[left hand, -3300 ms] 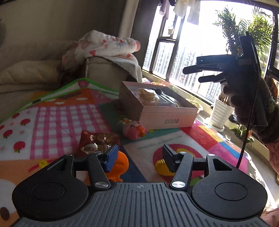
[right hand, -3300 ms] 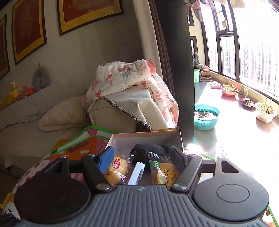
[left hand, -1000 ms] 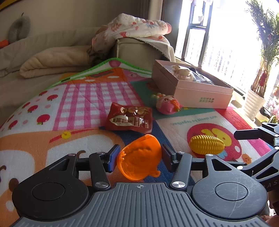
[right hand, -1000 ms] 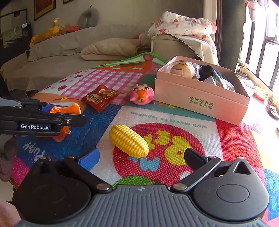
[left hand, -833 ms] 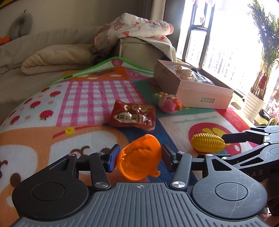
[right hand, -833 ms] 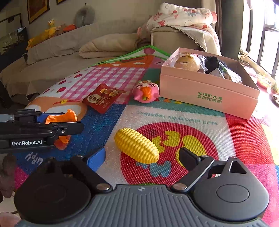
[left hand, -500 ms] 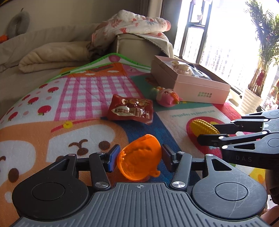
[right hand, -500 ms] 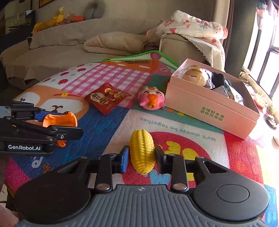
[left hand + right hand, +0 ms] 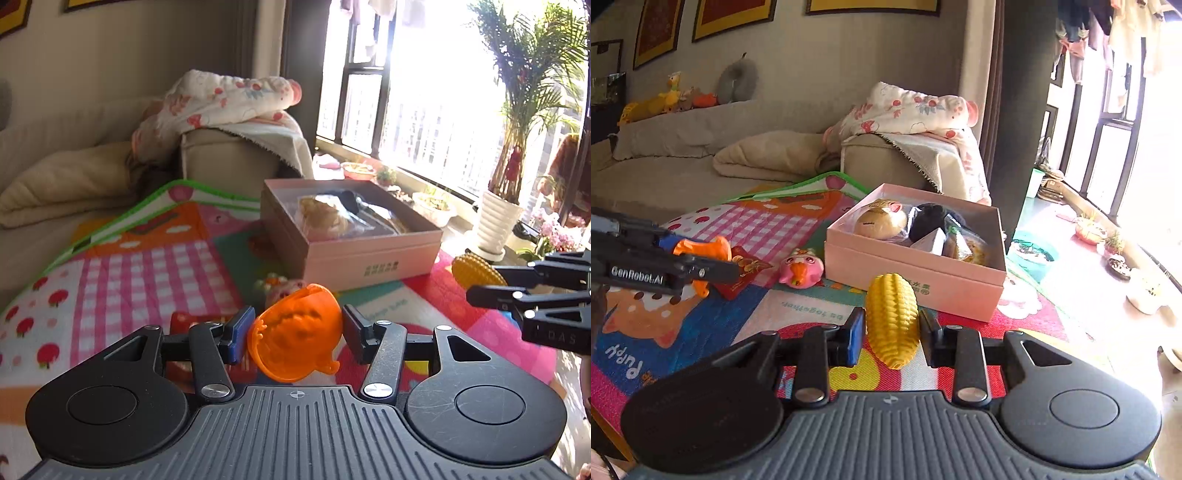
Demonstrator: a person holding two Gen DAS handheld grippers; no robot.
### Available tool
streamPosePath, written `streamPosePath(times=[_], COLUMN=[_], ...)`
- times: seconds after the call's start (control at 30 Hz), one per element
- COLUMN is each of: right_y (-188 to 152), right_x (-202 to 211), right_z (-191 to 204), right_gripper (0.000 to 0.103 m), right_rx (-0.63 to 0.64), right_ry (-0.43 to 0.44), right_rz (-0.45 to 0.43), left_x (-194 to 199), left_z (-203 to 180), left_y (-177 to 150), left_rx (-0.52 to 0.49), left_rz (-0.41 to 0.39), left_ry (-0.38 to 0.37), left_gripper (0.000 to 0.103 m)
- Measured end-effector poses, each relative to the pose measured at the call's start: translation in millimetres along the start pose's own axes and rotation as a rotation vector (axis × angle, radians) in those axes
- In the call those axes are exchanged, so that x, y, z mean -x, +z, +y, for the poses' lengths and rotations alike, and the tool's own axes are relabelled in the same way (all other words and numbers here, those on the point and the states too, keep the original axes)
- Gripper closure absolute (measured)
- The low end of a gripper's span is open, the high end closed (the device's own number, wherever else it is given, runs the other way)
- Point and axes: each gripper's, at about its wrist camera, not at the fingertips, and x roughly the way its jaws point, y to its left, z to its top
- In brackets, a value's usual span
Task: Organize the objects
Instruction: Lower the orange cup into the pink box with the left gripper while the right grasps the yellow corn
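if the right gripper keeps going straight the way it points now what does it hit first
Most likely the near wall of the open pink cardboard box. The right gripper, clamped on the yellow toy corn cob, aims straight at it, though depth is unclear and it might pass just above.

This is a home, in a living room. A long soft sofa runs along the wall, with a folded blanket lying on it and a flowery cloth over its arm. Stuffed toys sit along the top of the sofa back. Framed pictures hang on the wall. A bright play mat with checks and little apples is spread out. Big windows let the sun in, with clothes hanging up by them, and potted plants stand beside the glass
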Motion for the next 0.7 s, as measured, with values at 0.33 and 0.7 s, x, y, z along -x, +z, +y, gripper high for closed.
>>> streamPosePath(times=[0.33,0.7], right_y=[-17,-33], right_x=[-14,-32], right_z=[-42,-55], right_gripper=[0.072,0.072], right_rx=[-0.123,-0.166], right_ry=[-0.049,-0.062], right_rz=[0.0,0.066], left_x=[-140,-227], left_z=[-8,6], left_y=[134,128], left_rx=[0.064,0.157], left_rz=[-0.08,0.0], left_ry=[-0.071,-0.034], left_gripper=[0.046,0.048])
